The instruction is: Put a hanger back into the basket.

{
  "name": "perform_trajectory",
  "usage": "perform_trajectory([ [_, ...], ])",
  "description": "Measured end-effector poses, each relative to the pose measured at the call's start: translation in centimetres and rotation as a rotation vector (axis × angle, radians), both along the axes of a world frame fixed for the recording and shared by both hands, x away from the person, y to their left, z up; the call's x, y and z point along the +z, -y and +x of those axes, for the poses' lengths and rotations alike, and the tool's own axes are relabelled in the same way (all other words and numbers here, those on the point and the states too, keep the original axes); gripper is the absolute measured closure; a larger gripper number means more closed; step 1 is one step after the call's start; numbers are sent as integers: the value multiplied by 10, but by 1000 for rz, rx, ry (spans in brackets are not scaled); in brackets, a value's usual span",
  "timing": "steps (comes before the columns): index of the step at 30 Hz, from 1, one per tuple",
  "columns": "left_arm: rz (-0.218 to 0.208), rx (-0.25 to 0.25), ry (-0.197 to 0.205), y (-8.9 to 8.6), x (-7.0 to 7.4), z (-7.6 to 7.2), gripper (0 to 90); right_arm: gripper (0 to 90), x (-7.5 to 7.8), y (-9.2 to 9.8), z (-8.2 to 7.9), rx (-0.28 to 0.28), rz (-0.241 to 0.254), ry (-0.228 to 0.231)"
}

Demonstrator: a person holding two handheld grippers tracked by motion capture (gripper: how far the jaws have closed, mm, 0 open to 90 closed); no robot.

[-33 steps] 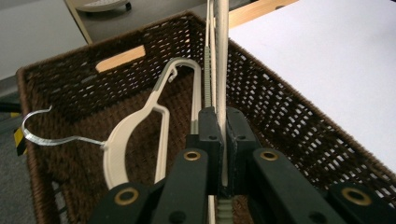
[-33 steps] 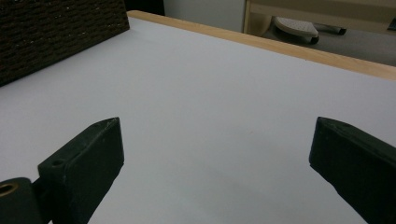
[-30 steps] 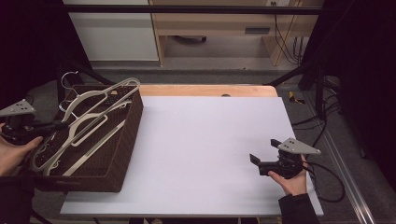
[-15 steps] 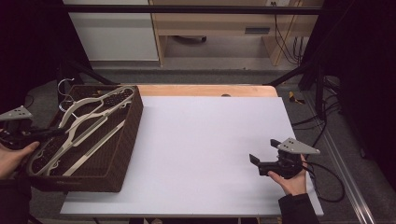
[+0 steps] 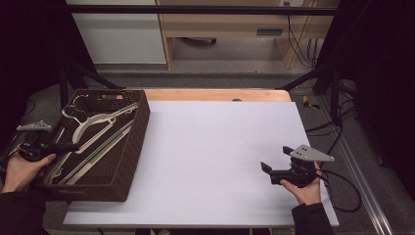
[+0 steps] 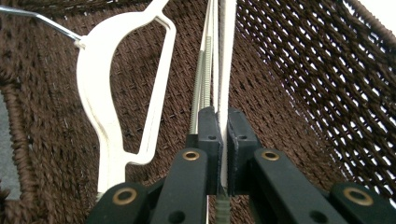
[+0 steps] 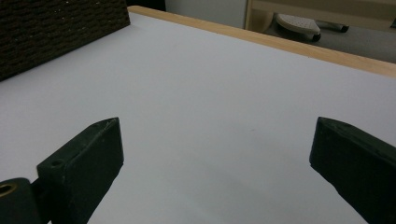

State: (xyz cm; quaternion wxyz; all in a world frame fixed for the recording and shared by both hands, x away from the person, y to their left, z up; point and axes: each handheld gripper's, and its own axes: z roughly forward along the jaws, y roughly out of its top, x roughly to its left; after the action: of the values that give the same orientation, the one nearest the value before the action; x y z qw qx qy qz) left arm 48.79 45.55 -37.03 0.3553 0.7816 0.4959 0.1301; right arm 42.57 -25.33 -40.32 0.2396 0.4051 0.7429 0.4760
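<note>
The left gripper [image 5: 49, 147] is held at the near left wall of the dark brown woven rectangular basket [image 5: 125, 161], and its jaws are closed tight on the thin cream-white straight bar of a plastic clothes hanger [image 6: 226, 70]. In the left gripper view the bar is seen pinched edge-on between the two black pads and runs straight ahead from them, over the basket's woven floor. Just to the left of the jaws a ribbed grey-green bar [image 6: 203, 74] lies alongside the gripped one. Further to the left of the jaws the curved cream-white shoulder of a hanger [image 6: 100, 107] rests on the basket floor, with a thin metal hook [image 6: 42, 21] at its far end. The hangers lie inside the basket, which stands on the left part of the white-topped desk [image 5: 210, 156].

The right gripper [image 5: 274, 171] is held low over the desk's bare surface, well apart from the basket. Its jaws stand wide open, with nothing between them.
</note>
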Motion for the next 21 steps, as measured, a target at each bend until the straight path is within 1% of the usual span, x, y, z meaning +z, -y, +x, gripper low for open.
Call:
perform_trajectory([
  [1, 44, 7, -6, 1, 0, 1, 849, 32, 0, 0, 0, 1, 5, 1],
  [2, 64, 22, -18, 3, 0, 1, 835, 32, 0, 0, 0, -5, 5, 1],
  [3, 84, 44, -17, 4, 0, 1, 791, 32, 0, 0, 0, -3, 5, 3],
  [4, 95, 63, -16, 4, 1, 0, 778, 32, 0, 0, 0, -5, 4, 1],
  [6, 129, 98, -7, 5, 3, -1, 719, 32, 0, 0, 0, -3, 5, 1],
  [7, 136, 109, -3, 5, 5, -2, 700, 32, 0, 0, 0, -2, 5, 2],
  [8, 137, 125, 10, 5, 5, -3, 693, 32, 0, 0, 0, 0, 6, 2],
  [9, 127, 127, 18, 5, 6, -4, 687, 32, 0, 0, 0, 2, 4, 0],
  [10, 109, 123, 36, 5, 8, -6, 683, 32, 0, 0, 0, 2, 5, 0],
  [12, 92, 125, 71, 8, 12, -11, 646, 32, 0, 0, 0, 2, 6, 0],
  [14, 68, 125, 116, 13, 15, -17, 611, 32, 0, 0, 0, -4, 6, 1],
  [15, 60, 135, 141, 16, 17, -20, 591, 32, 0, 0, 0, -2, 6, 4],
  [17, 25, 124, 187, 22, 21, -26, 543, 32, 0, 0, 0, -3, 8, 5],
  [18, 12, 113, 204, 26, 24, -29, 515, 31, 0, 0, 0, -3, 8, 5],
  [19, -4, 105, 231, 31, 25, -32, 482, 31, 0, 0, 0, -1, 9, 8],
  [21, -35, 81, 266, 41, 28, -38, 423, 28, 0, 0, -1, 2, 11, 10],
])
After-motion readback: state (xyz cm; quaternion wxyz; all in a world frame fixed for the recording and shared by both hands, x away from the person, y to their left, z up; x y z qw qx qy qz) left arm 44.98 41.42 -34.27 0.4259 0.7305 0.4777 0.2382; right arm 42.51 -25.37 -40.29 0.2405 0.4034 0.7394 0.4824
